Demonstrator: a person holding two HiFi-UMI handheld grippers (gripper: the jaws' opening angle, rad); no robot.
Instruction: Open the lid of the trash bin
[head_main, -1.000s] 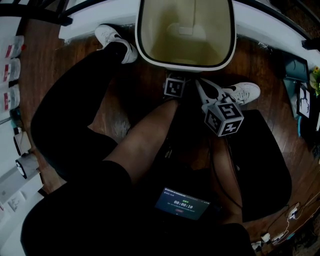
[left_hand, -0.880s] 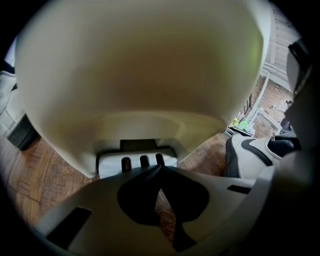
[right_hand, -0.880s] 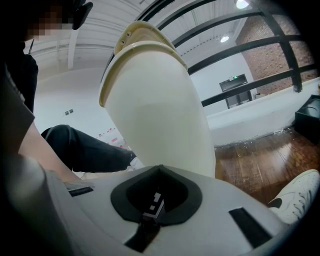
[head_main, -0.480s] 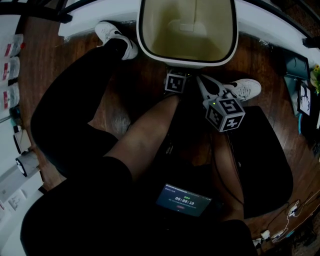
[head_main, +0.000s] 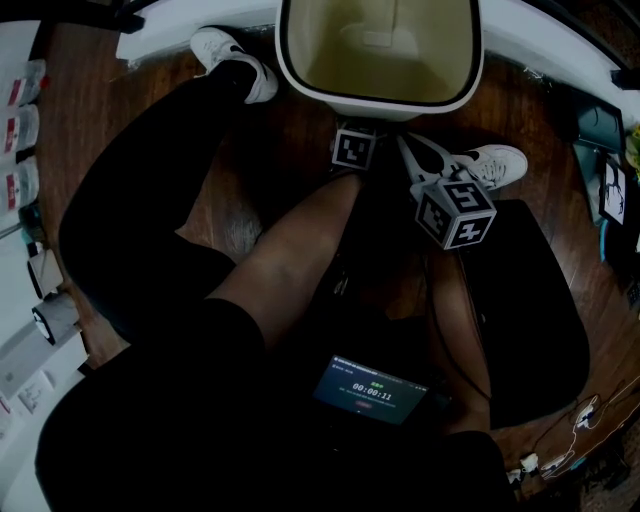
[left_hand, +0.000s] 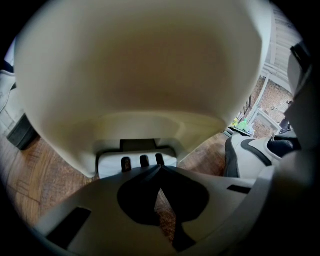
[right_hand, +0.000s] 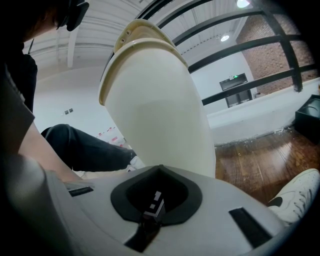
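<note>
Cut off by the top edge of the head view: far side of the cream plastic trash bin (head_main: 284, 55). Too small to read, well below that bin: print on the dark phone screen (head_main: 370, 390).

The trash bin (head_main: 320, 50) is cream inside, yellower toward its bottom, with a white rim. The floor (head_main: 290, 150) is dark reddish-brown wood with streaky grain. The left hand-held gripper (left_hand: 160, 169) and the right hand-held gripper (right_hand: 159, 169) are pale grey with black hollows. Their marker cubes (head_main: 455, 212) are white with black square patterns. The left shoe (head_main: 225, 50) is white. The right shoe (head_main: 490, 163) is white with a black curved mark. The trousers (head_main: 130, 220) are black, and so is the mat (head_main: 530, 300) at the right. The near screen (head_main: 370, 390) is dark with pale digits and green and red specks. The far brick wall (right_hand: 270, 45) is red-brown.
</note>
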